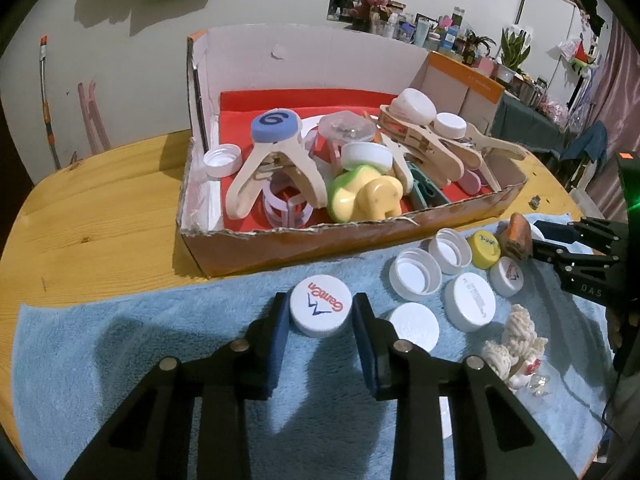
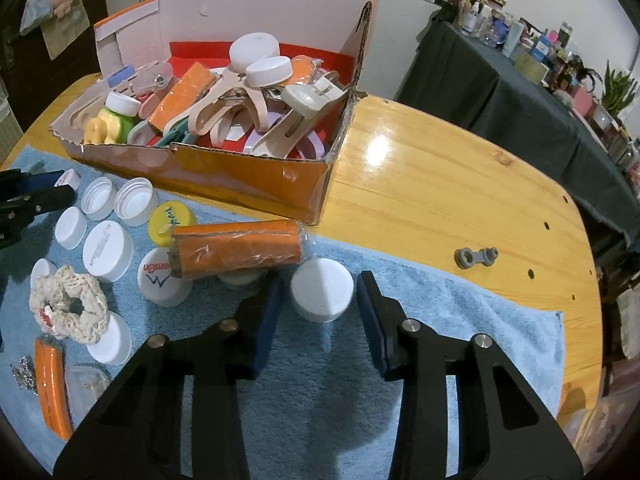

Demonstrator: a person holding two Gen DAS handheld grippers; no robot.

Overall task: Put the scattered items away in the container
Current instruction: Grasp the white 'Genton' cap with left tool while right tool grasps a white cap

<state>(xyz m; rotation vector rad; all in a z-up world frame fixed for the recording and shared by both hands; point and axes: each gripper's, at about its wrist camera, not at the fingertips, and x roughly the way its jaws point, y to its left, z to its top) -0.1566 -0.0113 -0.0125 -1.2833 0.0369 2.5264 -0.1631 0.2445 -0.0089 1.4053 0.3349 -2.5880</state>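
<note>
Left gripper (image 1: 320, 312) pinched on the white round plastic cap with red and blue lettering (image 1: 320, 311), both blue pads touching its rim, cap resting on the pale blue fleece towel (image 1: 120, 340) just before the open orange cardboard box (image 1: 304, 244). Right gripper (image 2: 320, 300) straddling a plain white round plastic cap (image 2: 322, 295), left pad near its rim, a sliver of towel showing at the right pad; not yet gripped, by the look of it. Best done by squaring each grip at mid-rim, lifting straight up clear of the towel pile, then carrying over the box's near wall before letting go. Worth noting for the right side: an orange foam roll in clear wrap (image 2: 236, 249) lying just beside the left pad, close enough to be nudged or dragged. Around the left cap, more white caps (image 1: 416, 276), a yellow cap (image 1: 485, 249) and a cream crocheted scrunchie (image 1: 516, 338), near but apart. Box already crowded with wooden clips (image 1: 276, 172) and a yellow-green plastic toy (image 1: 364, 196); free space scant, so a drop onto the heap likely to roll. Grey plastic fitting (image 2: 476, 258) well apart on the bare wooden table (image 2: 440, 184).
</note>
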